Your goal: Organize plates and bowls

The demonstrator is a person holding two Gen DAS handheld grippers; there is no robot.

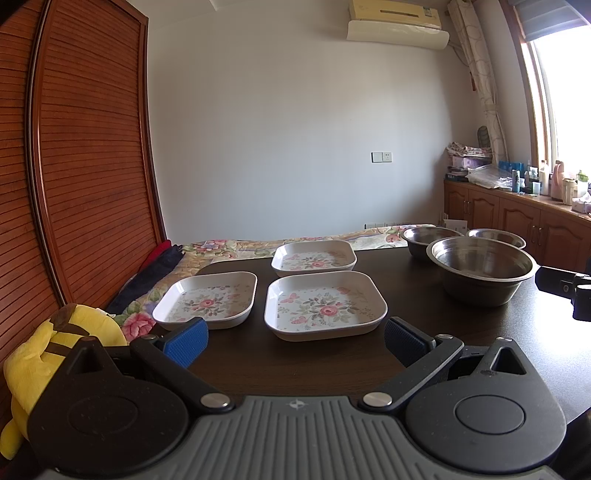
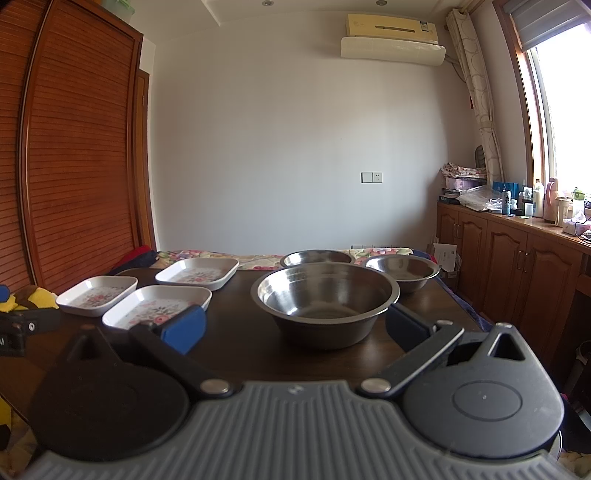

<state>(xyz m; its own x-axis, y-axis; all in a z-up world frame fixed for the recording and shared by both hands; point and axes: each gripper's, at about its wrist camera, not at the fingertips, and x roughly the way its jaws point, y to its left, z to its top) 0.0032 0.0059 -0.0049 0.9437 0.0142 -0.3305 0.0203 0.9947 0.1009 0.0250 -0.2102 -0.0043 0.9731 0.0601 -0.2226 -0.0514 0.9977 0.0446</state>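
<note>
You will find almost nothing to read here. Far ahead of your jaws and high on the wall, the air conditioner [image 2: 391,26] carries a label sticker at its right end, too small to make out. Off to the right, the bottles [image 2: 506,201] on the cabinet top bear print, also illegible.

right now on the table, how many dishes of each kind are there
floral square plates: 3
stainless steel bowls: 3
total: 6, all resting apart on the dark table, none stacked or held
</note>
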